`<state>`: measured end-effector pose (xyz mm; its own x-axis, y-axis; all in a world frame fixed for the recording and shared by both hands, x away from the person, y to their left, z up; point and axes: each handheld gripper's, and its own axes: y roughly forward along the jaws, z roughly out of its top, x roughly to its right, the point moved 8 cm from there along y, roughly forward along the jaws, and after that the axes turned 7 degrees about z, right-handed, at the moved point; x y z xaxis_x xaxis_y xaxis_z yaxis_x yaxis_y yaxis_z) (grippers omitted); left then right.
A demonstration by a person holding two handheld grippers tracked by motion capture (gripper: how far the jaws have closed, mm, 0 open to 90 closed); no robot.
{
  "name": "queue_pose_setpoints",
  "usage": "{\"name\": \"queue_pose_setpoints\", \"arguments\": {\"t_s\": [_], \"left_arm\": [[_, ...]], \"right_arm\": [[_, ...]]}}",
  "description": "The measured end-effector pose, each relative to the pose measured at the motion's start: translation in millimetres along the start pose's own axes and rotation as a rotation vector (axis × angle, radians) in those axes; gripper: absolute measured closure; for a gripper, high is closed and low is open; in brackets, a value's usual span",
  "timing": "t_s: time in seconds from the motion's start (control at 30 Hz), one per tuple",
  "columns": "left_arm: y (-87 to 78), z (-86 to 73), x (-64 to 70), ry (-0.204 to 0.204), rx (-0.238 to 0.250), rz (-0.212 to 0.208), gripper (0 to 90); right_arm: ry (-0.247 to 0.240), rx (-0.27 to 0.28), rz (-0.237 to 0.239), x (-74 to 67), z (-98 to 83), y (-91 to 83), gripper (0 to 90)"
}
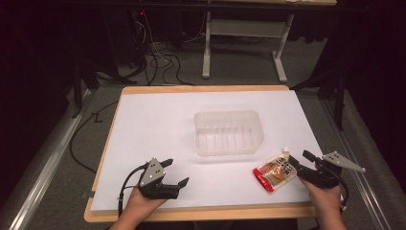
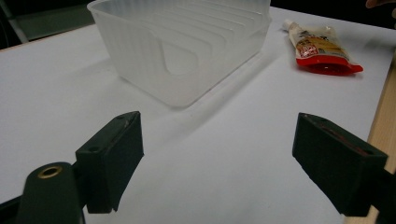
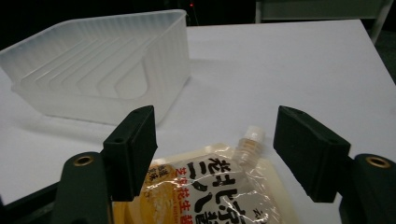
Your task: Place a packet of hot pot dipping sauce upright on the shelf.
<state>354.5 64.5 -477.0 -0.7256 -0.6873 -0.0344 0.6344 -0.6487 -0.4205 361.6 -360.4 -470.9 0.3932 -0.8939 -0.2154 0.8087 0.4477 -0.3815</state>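
Observation:
A red and yellow spouted food pouch (image 1: 276,172) lies flat on the white table cover (image 1: 158,124) at the front right, spout pointing away from me. My right gripper (image 1: 299,162) is low over its right end; in the right gripper view its jaws stand apart on either side of the pouch (image 3: 219,191), and I see no pad pressing on it. A clear ribbed plastic container (image 1: 229,133) stands in the middle of the table with nothing in it. At the front left, my left gripper (image 1: 176,171) is open and holds nothing, facing the container (image 2: 182,42).
The wooden table edge (image 1: 191,214) runs along the front, close under both hands. Beyond the table are a white frame stand (image 1: 244,28) and loose cables (image 1: 158,57) on the floor. Bare white cover lies left of and behind the container.

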Motion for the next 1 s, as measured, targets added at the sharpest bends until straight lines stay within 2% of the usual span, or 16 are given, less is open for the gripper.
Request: {"name": "queue_pose_setpoints", "arguments": {"t_s": [0.1, 0.13, 0.17, 0.27, 0.3, 0.4, 0.43, 0.6, 0.67, 0.8, 1.0], "left_arm": [[0.7, -0.3, 1.2, 0.000, -0.003, -0.004, 17.2], [0.7, -0.3, 1.2, 0.000, -0.003, -0.004, 17.2], [0.6, -0.4, 1.3, 0.001, -0.004, -0.005, 17.3], [0.8, -0.5, 1.2, 0.001, -0.005, -0.004, 17.3], [0.8, -0.6, 1.2, 0.002, -0.006, -0.005, 17.4], [1.1, -0.7, 1.4, 0.004, -0.006, -0.006, 17.4], [1.2, -0.8, 1.4, 0.004, -0.006, -0.005, 17.4], [0.6, -0.6, 1.4, 0.003, -0.006, -0.007, 17.5], [0.6, -0.8, 1.5, 0.004, -0.007, -0.008, 17.5], [0.9, -0.9, 1.7, 0.005, -0.007, -0.008, 17.5], [1.0, -1.0, 1.8, 0.006, -0.008, -0.009, 17.5]], "right_arm": [[0.053, -0.013, -0.014, 12.3, -4.1, -1.6, 34.9], [0.053, -0.013, -0.014, 12.3, -4.1, -1.6, 34.9], [0.079, -0.026, -0.021, 18.9, -6.9, -2.6, 36.2], [0.099, -0.036, -0.034, 25.1, -9.6, -3.5, 38.2], [0.124, -0.054, -0.041, 30.5, -13.2, -3.5, 38.3], [0.144, -0.064, -0.051, 35.0, -16.5, -3.9, 39.3], [0.164, -0.074, -0.054, 38.2, -19.0, -4.0, 40.2], [0.208, -0.110, -0.056, 42.9, -25.9, -1.8, 41.3], [0.245, -0.143, -0.044, 43.8, -31.2, 0.8, 41.5], [0.258, -0.154, -0.043, 45.2, -33.4, 2.2, 42.9], [0.312, -0.193, -0.041, 47.5, -39.9, 4.4, 46.6]]}}
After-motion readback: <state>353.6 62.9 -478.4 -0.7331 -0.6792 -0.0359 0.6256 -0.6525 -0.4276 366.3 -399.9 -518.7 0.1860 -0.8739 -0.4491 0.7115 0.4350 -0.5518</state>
